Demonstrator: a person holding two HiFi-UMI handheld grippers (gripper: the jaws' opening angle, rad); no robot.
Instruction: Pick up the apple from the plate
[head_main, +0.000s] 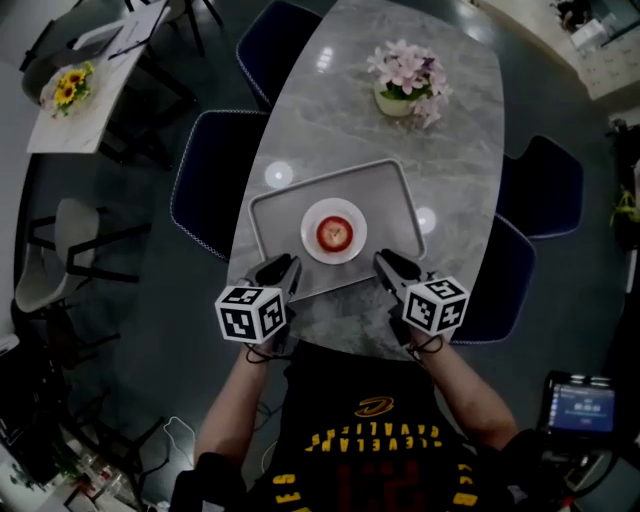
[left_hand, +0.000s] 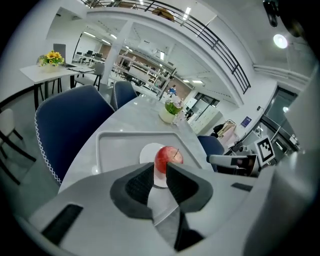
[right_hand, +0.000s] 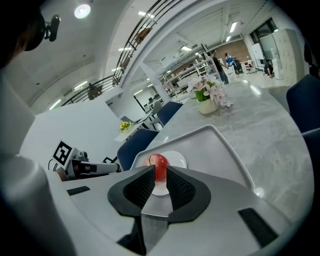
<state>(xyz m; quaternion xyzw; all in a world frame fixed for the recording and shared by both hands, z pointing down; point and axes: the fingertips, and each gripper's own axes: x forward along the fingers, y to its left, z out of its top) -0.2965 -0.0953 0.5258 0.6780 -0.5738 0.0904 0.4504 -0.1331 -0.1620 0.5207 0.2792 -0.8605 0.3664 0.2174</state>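
The near edge of the tray (head_main: 280, 212) is partly covered in the head view by both tools. In both gripper views the jaw tips cut off the lower part of the apple (head_main: 336, 232), and I cannot make out the near rim of the plate (head_main: 311, 243).

I count 1 apple, 1 plate, 1 tray, 1 flower pot (head_main: 404, 84), 2 grippers and 4 dark blue chairs (head_main: 212, 170) at the table (head_main: 455, 140).

The apple sits at the centre of the white plate. The plate sits at the middle of the tray, and the tray lies toward the near edge of the table. The flower pot stands toward the far edge.

The left gripper (head_main: 282, 268) is at the tray's near left corner. Its jaws stand slightly apart with nothing between them.

The right gripper (head_main: 396, 265) is at the tray's near right corner. Its jaws also stand slightly apart, holding nothing.

Both tools point at the apple, and neither touches it.
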